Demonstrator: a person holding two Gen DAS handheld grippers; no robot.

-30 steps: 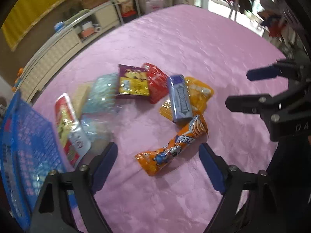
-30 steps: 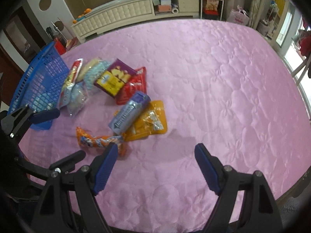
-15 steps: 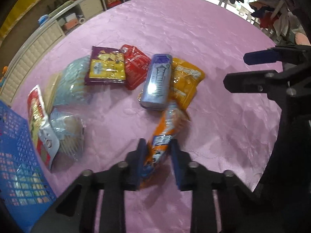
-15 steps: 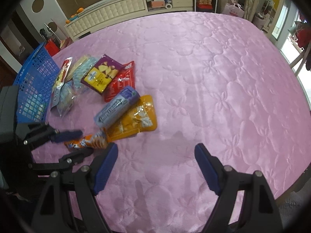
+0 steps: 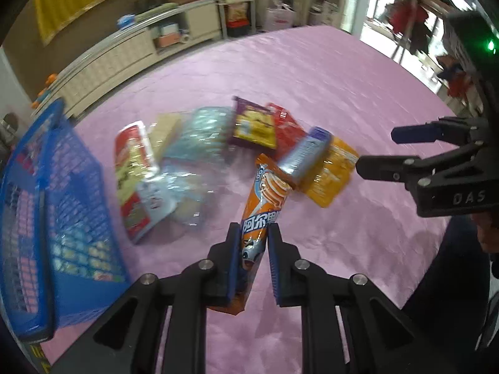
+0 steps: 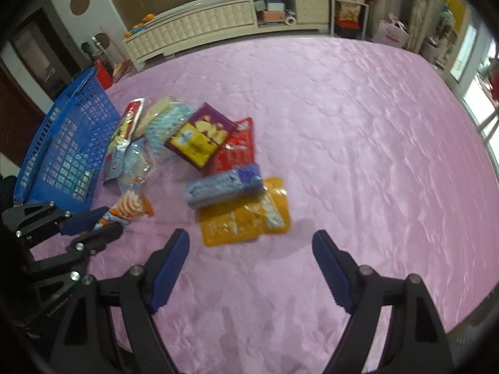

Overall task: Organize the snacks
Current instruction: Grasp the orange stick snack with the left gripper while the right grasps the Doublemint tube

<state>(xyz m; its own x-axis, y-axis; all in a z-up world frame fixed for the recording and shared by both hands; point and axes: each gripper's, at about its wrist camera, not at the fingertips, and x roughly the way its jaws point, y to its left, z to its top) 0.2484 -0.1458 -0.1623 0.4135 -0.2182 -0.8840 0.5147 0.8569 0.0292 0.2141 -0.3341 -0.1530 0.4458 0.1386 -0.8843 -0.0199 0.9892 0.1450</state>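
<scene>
My left gripper (image 5: 253,233) is shut on an orange snack packet (image 5: 263,199) and holds it tilted above the pink cloth; the packet also shows in the right wrist view (image 6: 129,207). A blue basket (image 5: 46,205) stands at the left. A pile of snacks lies beyond: a purple-grey tube pack (image 6: 224,185) on a yellow-orange pouch (image 6: 244,218), a purple and yellow bag (image 6: 201,138), a red bag (image 6: 235,151), pale blue packs (image 5: 199,135) and a red and white packet (image 5: 134,162). My right gripper (image 6: 251,244) is open and empty, just short of the yellow-orange pouch.
The pink quilted cloth (image 6: 358,143) covers the whole table. A white cabinet (image 6: 202,28) and shelves stand beyond the far edge. The blue basket also shows in the right wrist view (image 6: 65,146), next to the snack pile.
My left gripper closed on the orange packet and lifted it off the cloth, turning toward the basket. My right gripper stayed open and drew slightly closer to the pile.
</scene>
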